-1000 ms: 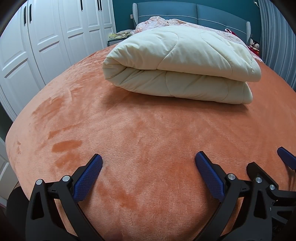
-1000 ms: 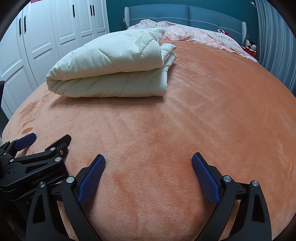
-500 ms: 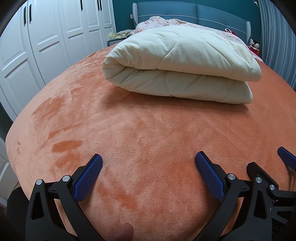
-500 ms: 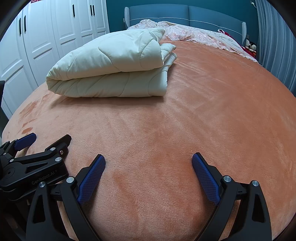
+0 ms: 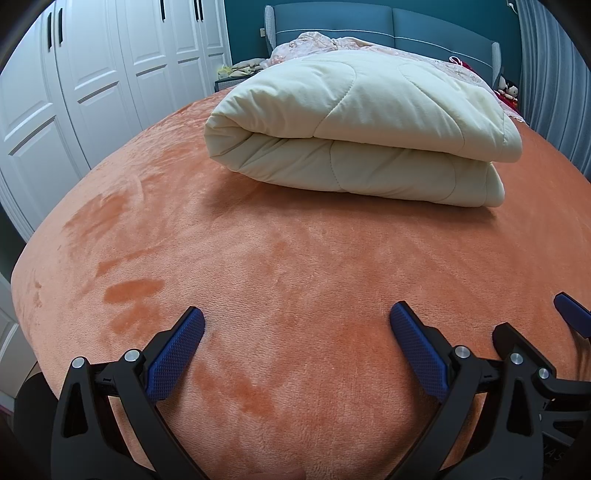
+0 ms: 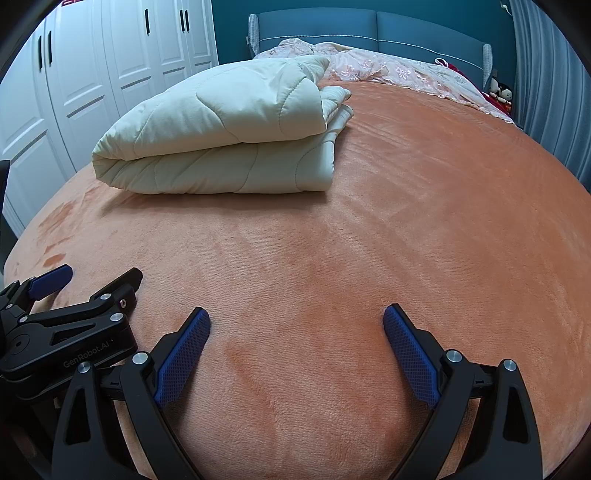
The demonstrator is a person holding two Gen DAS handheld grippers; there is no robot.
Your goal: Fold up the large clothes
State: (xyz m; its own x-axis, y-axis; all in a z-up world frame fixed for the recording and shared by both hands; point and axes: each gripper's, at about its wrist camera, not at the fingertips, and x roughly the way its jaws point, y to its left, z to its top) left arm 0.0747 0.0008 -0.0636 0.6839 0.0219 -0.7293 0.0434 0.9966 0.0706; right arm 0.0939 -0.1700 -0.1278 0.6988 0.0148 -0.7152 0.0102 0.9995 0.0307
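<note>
A cream quilted comforter [image 5: 354, 133] lies folded into a thick bundle on the orange bed cover [image 5: 295, 258]. It also shows in the right wrist view [image 6: 221, 136], at the left and farther back. My left gripper [image 5: 297, 328] is open and empty, low over the near edge of the bed, well short of the comforter. My right gripper [image 6: 297, 328] is open and empty beside it, also near the front edge. The left gripper's body [image 6: 66, 325] shows at the lower left of the right wrist view.
White wardrobe doors [image 5: 92, 74] stand along the left. A blue headboard [image 6: 369, 29] and a pink floral cover [image 6: 399, 74] are at the far end. Grey curtains [image 6: 546, 92] hang at the right. The orange cover [image 6: 406, 221] spreads wide to the right of the comforter.
</note>
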